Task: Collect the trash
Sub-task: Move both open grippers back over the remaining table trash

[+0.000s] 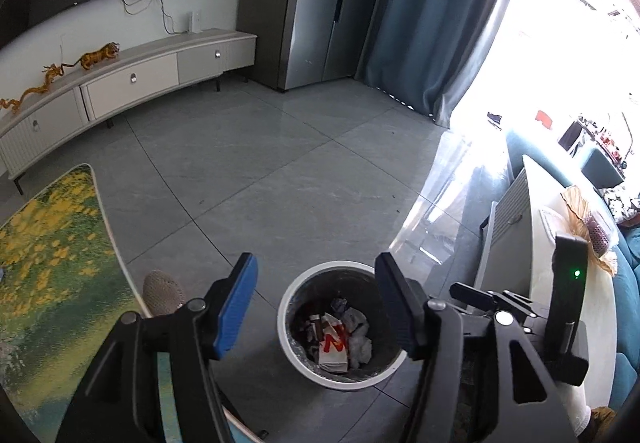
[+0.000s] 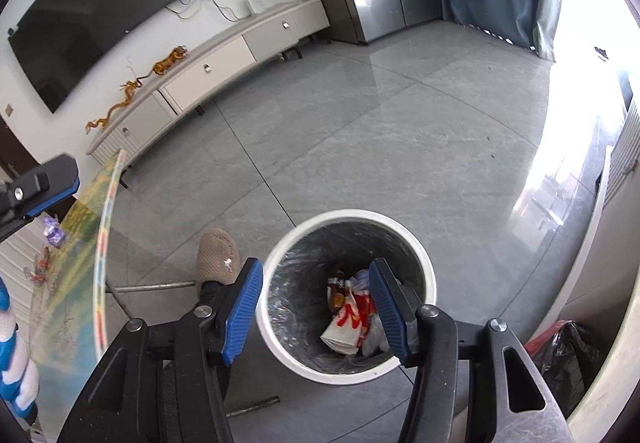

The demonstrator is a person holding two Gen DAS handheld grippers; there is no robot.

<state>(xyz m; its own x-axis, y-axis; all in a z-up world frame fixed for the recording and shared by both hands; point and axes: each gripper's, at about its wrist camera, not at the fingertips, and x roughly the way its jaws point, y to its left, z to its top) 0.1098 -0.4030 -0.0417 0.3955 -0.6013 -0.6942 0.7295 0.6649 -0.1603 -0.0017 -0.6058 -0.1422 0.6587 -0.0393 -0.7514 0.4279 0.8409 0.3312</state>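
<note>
Home living room: wall television, sofa.

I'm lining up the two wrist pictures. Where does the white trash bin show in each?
Left wrist view: trash bin at bottom centre, seen between the open tongs.
Right wrist view: trash bin at lower centre-right, also between the tongs.
Shared landmark: the tiger figure on the TV cabinet.

Left wrist view looks steeply down along its own fingers onto a white bin on the grey floor, close above it. Right wrist view sits nearer over the same bin, angled likewise. Both share bin, floor, TV cabinet and fridge beyond.
</note>
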